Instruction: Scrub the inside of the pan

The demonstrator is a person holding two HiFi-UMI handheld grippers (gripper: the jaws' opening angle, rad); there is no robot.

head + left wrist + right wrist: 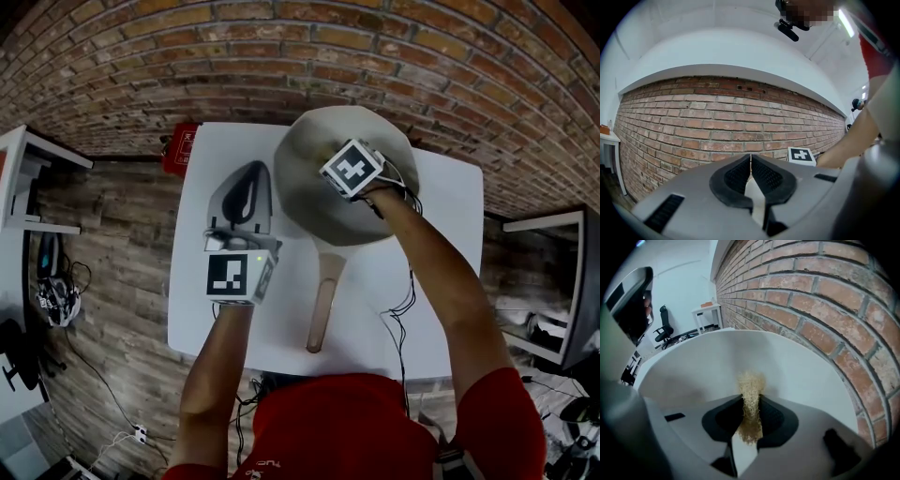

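A round pan (305, 192) with a pale inside and a wooden handle (324, 300) lies on the white table (441, 281), handle toward me. My right gripper (352, 172) reaches down into the pan's far half. It is shut on a tan fibrous scrubber (750, 383), whose tuft sticks out past the fingertips of the right gripper (751, 399) against the pan's inner wall (792, 366). My left gripper (246, 178) hovers over the table just left of the pan. Its jaws are pressed together with nothing between them, and the left gripper (750, 160) faces the brick wall.
A brick wall (717, 126) runs behind the table. A red object (180, 148) sits by the table's far left corner. White shelving (28, 178) stands at left, another stand (553, 281) at right. Cables (405, 309) trail over the table's near right part.
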